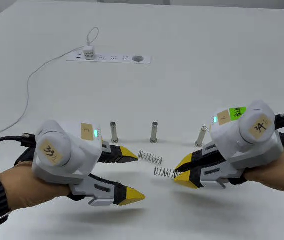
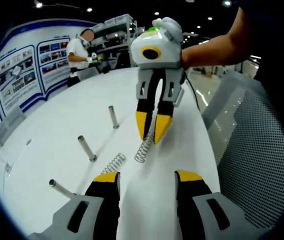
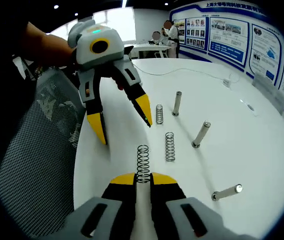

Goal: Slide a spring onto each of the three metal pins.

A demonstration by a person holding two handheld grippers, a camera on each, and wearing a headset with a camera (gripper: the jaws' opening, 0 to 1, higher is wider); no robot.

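Clamping the near end of one spring (image 3: 143, 161) between the jaws of the right gripper (image 3: 143, 179), pressed together on it, the rest of the coil sticking straight out ahead over the surface (image 1: 192, 80). Facing it from the other side, left gripper (image 1: 138, 176) with jaws spread wide apart, holding nothing. Lying flat between the grippers and the three upright, bare pins (image 3: 201, 134): two more springs (image 3: 170, 146).

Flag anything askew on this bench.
In the head view, the right pin appears to lean rightward, while the left pin and middle pin stand near upright; lens angle may exaggerate it. Nothing looks spilled or damaged.
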